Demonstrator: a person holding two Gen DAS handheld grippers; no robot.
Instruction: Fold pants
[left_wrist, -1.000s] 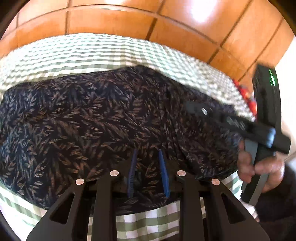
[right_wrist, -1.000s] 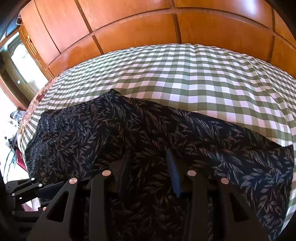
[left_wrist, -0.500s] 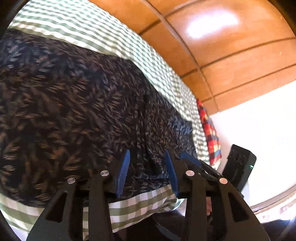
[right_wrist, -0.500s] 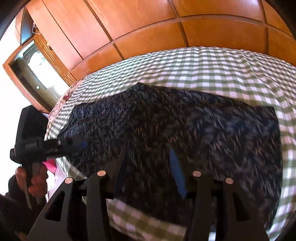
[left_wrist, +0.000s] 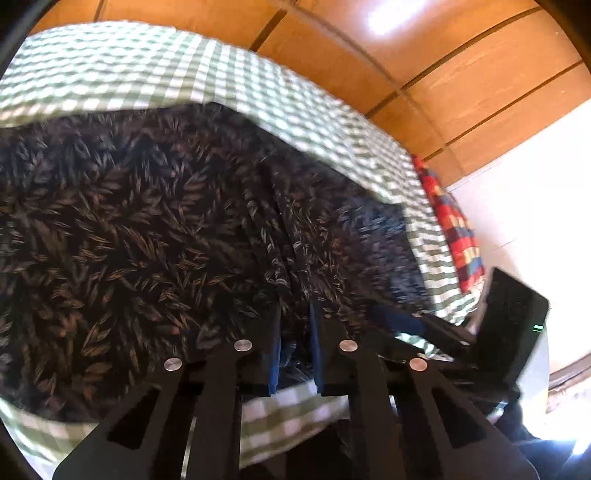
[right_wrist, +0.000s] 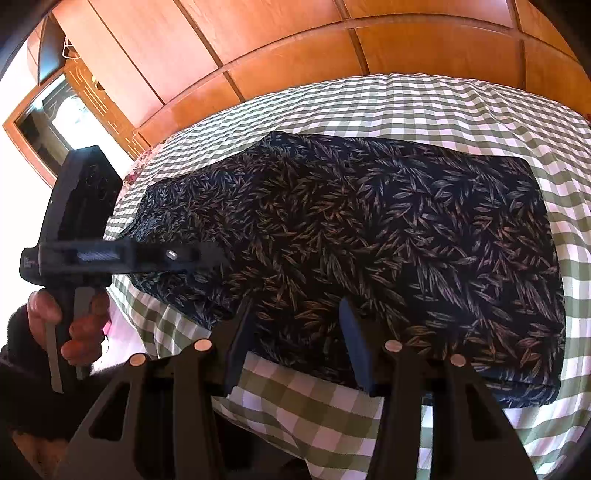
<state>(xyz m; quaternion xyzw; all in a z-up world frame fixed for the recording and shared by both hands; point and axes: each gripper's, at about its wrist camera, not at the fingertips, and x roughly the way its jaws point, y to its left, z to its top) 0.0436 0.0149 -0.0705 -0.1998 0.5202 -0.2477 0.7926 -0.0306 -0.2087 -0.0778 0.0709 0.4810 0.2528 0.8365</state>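
Left tongs (left_wrist: 294, 325) pinching a ridge of the leaf-print pants (right_wrist: 369, 236) at the near edge of the checked bed (right_wrist: 424, 99), right tongs (right_wrist: 295, 321) spread and empty above the hem; mid-fold, next requiring a second grip.

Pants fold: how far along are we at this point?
Done: the leaf-print pants lie as a compact, roughly rectangular block on the checked bedsheet, so they look folded at least once. In hand: left tongs have narrowed onto fabric at the near edge; right tongs are open, holding nothing. Left: probably one more fold.
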